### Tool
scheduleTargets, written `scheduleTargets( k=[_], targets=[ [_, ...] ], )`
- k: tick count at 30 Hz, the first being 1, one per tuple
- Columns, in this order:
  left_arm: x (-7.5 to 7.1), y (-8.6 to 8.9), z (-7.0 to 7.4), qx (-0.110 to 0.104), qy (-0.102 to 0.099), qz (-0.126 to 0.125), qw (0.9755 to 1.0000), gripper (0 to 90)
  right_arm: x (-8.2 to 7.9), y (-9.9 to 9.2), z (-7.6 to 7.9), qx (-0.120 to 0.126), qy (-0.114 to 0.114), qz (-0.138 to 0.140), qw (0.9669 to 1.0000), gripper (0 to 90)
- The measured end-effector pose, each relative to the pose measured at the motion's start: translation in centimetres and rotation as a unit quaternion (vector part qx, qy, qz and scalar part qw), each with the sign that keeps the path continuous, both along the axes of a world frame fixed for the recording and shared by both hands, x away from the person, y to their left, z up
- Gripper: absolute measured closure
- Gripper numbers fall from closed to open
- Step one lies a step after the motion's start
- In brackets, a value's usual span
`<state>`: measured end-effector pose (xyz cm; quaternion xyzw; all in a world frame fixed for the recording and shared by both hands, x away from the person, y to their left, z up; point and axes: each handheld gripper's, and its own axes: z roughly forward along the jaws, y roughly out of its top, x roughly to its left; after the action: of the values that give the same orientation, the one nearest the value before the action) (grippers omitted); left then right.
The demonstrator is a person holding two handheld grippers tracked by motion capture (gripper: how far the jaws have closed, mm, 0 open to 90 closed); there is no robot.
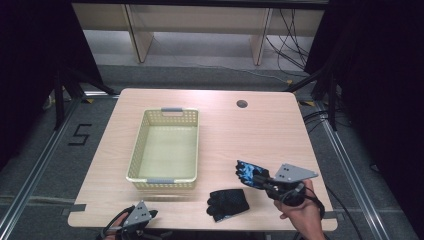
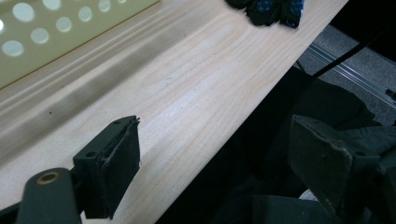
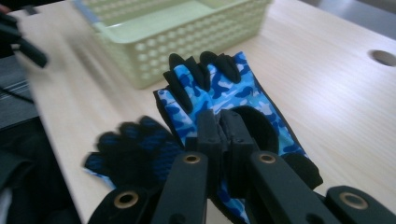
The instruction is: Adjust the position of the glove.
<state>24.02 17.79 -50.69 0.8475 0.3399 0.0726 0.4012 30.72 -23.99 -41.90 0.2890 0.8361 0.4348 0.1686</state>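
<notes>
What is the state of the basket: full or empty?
Empty. The high view shows the basket with a bare floor; both gloves are outside it.

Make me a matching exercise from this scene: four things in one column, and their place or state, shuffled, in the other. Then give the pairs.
Things:
1. blue camouflage glove
2. black glove
3. basket
4. left gripper

Place or state:
A. empty, standing on the table's left half
B. open, at the table's near edge
C. clamped in the right gripper
D. lying on the table near its front edge, in front of the basket's right corner

Pairs: 1-C, 2-D, 3-A, 4-B
</notes>
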Motion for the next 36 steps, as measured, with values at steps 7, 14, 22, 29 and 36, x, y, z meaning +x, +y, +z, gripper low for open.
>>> scheduleTargets(
  k=[7,14,22,29,36],
  targets=[
    [0.0,-0.1,0.0,-0.004,0.002,0.002,1.0000,17.0,-0.7,3.3,-0.5,-0.012,0.008,0.046,0.9988,88.2],
    [0.0,0.0,0.0,0.000,-0.002,-0.001,1.0000,17.0,-0.9,5.3,-1.7,-0.033,0.021,0.066,0.9970,88.2],
    [0.0,0.0,0.1,0.004,-0.001,-0.002,1.0000,17.0,-0.8,5.8,-2.8,-0.051,0.026,0.069,0.9960,88.2],
    [-0.2,0.0,0.0,-0.003,0.008,0.003,1.0000,16.9,-1.6,6.6,-4.3,-0.078,0.053,0.087,0.9918,88.2],
    [0.0,0.1,0.1,0.003,-0.003,-0.002,1.0000,17.0,-2.1,7.7,-5.9,-0.113,0.076,0.119,0.9836,87.8]
  ],
)
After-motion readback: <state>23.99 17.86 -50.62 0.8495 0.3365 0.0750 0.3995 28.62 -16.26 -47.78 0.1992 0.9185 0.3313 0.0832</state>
